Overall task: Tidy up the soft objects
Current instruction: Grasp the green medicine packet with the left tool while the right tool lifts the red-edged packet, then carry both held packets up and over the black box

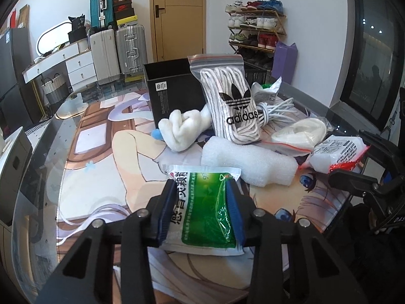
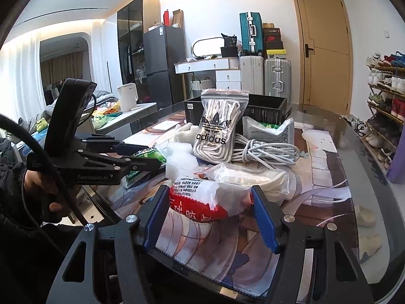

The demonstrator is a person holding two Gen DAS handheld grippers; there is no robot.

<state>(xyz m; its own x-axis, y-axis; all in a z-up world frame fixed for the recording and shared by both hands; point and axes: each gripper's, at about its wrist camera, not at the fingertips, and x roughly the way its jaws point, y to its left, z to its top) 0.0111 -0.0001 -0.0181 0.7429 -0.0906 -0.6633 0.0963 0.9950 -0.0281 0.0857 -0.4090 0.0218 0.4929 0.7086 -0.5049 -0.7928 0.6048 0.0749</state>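
Observation:
My left gripper [image 1: 201, 190] is shut on a green and white sachet pack [image 1: 202, 210], its blue pads pressing both long edges just above the printed mat [image 1: 96, 167]. My right gripper [image 2: 211, 197] is shut on a red and white plastic pack [image 2: 202, 197]; that pack also shows in the left wrist view [image 1: 336, 152]. Behind lie a white foam roll [image 1: 248, 162], a white plush sock bundle [image 1: 184, 126], an adidas bag of laces [image 1: 233, 101], a coiled white cable [image 2: 265, 149] and a clear bag of white cloth [image 2: 248, 177]. The left gripper shows in the right wrist view [image 2: 149, 157].
An open black box [image 1: 174, 88] stands behind the pile, also in the right wrist view [image 2: 265, 109]. A crumpled white pack [image 2: 270, 129] leans on it. The glass table edge [image 2: 367, 152] curves on the right. Suitcases [image 1: 119, 50], a shoe rack [image 1: 255, 30] and a door [image 1: 177, 12] stand beyond.

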